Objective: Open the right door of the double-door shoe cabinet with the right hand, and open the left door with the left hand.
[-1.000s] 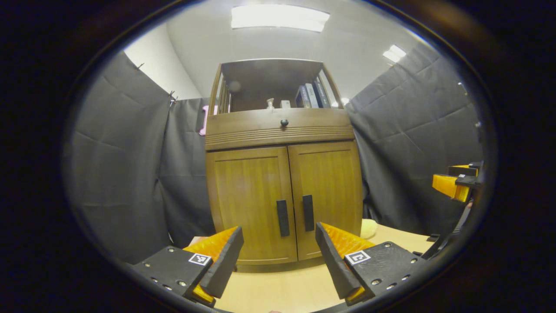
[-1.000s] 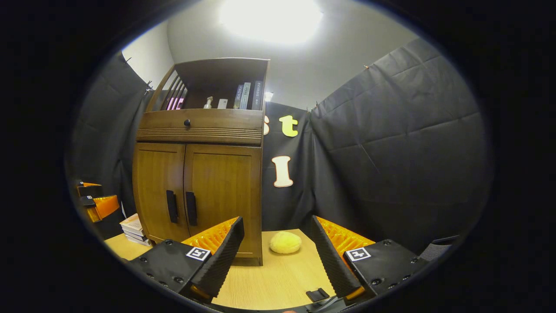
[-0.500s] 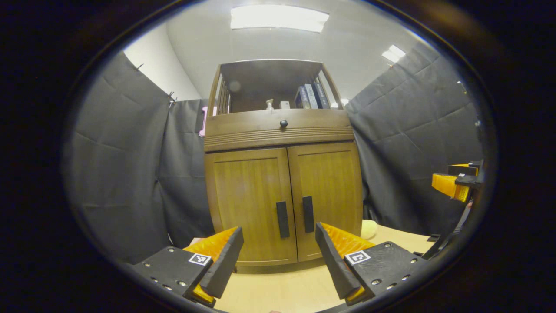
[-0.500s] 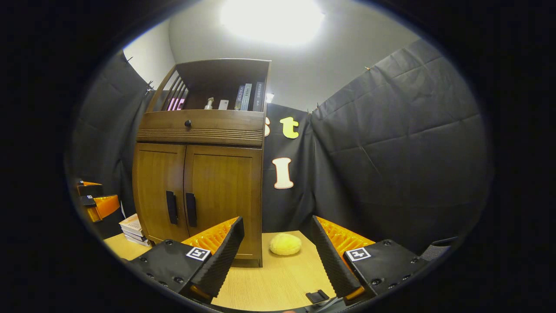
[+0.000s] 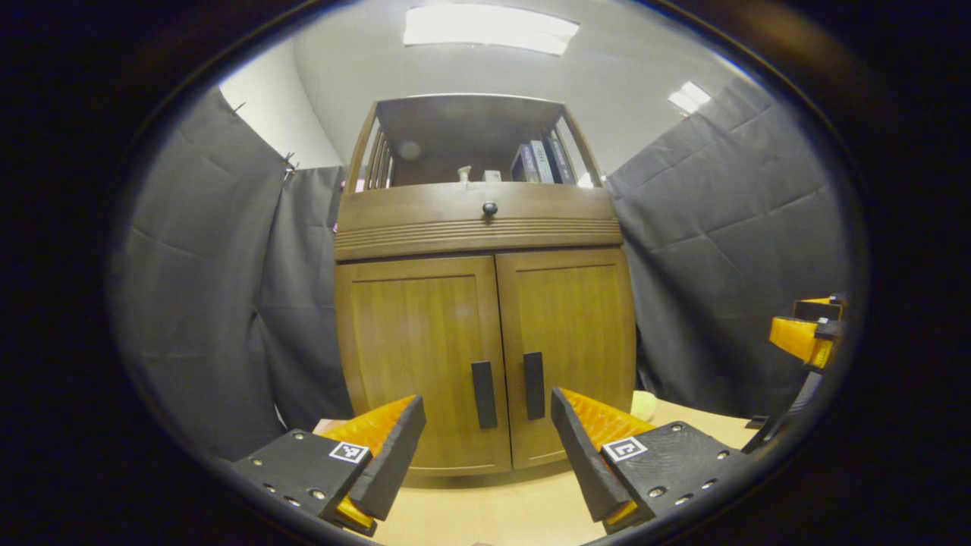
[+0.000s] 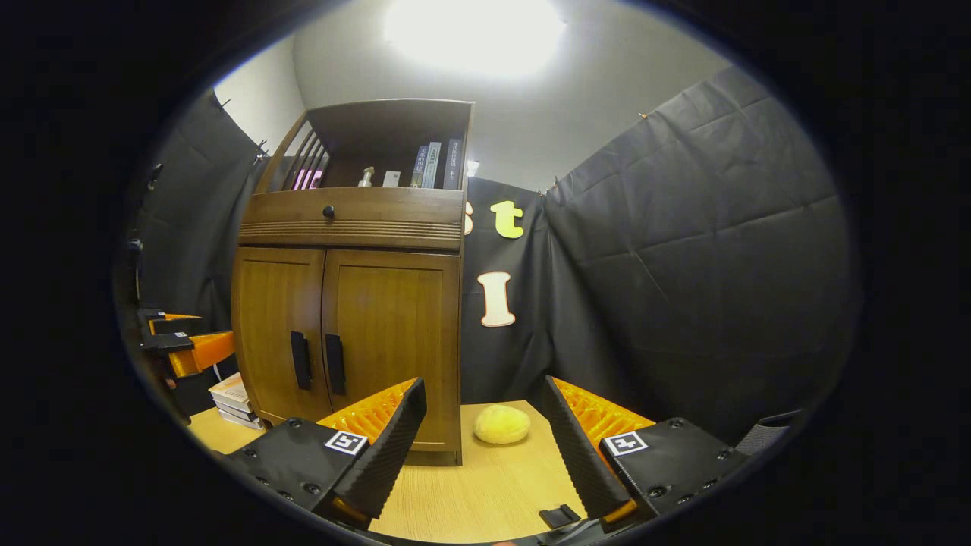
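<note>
Both doors shut, my right gripper (image 6: 484,425) and left gripper (image 5: 485,440) spread wide and empty — I'd line the right up square on the right door's handle (image 6: 334,364) first.

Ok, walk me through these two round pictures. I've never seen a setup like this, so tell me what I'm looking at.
A person holds a two-finger claw in each hand, and a fisheye camera rides on each one. The left gripper view looks along the left claw, open and holding nothing, straight at a wooden shoe cabinet. Both doors are closed: the left door and the right door, each with a dark handle. The right gripper view looks along the right claw, also open and empty, seeing the cabinet from its right side. On the light wooden table lie a yellow fuzzy ball beside the cabinet and a stack of books.
</note>
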`<state>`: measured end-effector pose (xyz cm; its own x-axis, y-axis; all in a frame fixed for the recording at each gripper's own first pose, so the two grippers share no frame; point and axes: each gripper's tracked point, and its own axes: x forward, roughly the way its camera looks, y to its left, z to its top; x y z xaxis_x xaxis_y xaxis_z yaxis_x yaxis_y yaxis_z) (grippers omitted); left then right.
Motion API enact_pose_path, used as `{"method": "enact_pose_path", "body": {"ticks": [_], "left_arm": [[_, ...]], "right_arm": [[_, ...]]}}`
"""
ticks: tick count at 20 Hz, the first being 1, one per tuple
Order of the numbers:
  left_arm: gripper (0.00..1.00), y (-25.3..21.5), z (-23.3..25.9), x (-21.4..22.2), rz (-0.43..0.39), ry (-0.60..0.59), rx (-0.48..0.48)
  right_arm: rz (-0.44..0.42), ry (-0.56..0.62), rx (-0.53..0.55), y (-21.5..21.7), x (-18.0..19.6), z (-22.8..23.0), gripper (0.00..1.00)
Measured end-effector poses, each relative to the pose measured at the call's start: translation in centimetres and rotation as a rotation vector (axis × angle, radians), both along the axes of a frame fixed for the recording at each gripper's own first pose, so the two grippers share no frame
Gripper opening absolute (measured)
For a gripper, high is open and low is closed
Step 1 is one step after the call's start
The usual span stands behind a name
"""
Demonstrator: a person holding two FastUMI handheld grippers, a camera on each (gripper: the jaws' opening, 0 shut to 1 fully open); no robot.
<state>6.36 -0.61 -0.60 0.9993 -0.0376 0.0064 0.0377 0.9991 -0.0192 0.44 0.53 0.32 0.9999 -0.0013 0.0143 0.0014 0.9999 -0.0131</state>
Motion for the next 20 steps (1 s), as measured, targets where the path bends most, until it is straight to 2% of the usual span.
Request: {"method": "enact_pose_path", "body": {"ticks": [6,14,17,20], "left_arm": [[0.96,0.3,-1.1,6.8,-0.004,-0.006,-0.010],[0.96,0.6,-3.4,13.8,0.016,0.000,0.001],[0.96,0.8,-3.8,13.6,0.024,0.006,-0.029],[0.96,0.8,-3.1,10.8,0.021,-0.009,-0.013]], "right_arm": [[-0.031,0.016,-0.008,-0.7,-0.7,-0.5,0.97],[-0.114,0.040,-0.010,-2.6,-2.2,-1.2,0.97],[-0.119,0.043,0.003,-2.5,-2.1,-1.5,0.96],[-0.056,0.032,0.056,-0.2,0.1,-1.7,0.96]]}}
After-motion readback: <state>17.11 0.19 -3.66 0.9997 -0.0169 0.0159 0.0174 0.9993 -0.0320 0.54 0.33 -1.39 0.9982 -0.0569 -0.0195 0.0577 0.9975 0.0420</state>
